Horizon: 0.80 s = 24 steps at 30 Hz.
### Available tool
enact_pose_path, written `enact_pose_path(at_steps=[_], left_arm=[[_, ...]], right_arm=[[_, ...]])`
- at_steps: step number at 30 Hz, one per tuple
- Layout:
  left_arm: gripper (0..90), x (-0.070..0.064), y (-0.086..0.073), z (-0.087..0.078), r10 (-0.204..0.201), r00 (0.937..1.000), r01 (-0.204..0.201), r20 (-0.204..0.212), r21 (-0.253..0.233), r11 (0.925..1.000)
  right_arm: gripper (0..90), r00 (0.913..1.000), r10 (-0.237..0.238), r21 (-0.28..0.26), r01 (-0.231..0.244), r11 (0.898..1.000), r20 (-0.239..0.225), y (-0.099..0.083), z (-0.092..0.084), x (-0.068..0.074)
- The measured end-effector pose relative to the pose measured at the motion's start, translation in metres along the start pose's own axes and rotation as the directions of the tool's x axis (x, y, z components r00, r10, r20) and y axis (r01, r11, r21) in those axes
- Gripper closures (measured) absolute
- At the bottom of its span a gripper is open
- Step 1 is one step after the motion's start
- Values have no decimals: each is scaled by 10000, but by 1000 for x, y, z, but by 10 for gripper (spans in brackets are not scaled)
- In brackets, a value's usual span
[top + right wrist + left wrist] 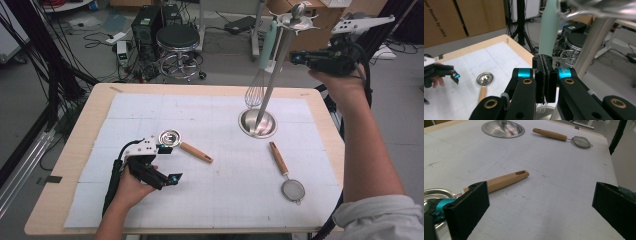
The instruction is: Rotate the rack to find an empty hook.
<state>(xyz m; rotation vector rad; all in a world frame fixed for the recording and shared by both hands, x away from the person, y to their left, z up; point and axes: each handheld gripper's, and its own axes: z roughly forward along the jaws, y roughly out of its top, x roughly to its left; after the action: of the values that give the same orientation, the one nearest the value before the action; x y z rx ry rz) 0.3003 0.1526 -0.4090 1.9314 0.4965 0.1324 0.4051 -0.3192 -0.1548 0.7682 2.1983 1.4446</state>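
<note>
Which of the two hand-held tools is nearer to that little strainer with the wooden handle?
Left. The left tool sits low across the mat from the strainer; the right tool is raised by the utensil stand.

Left gripper [169, 162]: black body, white plate on top, thick black cable off the rear. Teal accent by each fingertip. Jaw faces flat, black, matte (finely textured in its own view).

Right gripper [298, 57]: black body, grey three-cornered plate on top, black cable. Own view: teal anodised collars [524, 72], brass-coloured rivets [527, 81] at the linkage pivots, black pads with frayed edges.

Person: pale grey sleeve [381, 218] bunched on right arm; left forearm bare.
</note>
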Motion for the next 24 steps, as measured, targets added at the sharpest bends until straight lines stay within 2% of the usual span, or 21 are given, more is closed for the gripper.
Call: enact_pose_path(at_steps=[9, 13, 24], left_arm=[[16, 1, 0, 0, 1, 10000, -1, 7, -19, 10000], [16, 1, 0, -1, -14, 10000, 14, 36, -30, 10000], [16, 1, 0, -1, -19, 10000, 20, 57, -78, 10000]], right_arm=[[894, 9987, 16, -349, 2, 9994, 509, 16, -13, -7], [894, 9973, 106, -312, -84, 9995, 725, 24, -16, -7], [894, 9974, 73, -421, -43, 9991, 710, 33, -4, 1]])
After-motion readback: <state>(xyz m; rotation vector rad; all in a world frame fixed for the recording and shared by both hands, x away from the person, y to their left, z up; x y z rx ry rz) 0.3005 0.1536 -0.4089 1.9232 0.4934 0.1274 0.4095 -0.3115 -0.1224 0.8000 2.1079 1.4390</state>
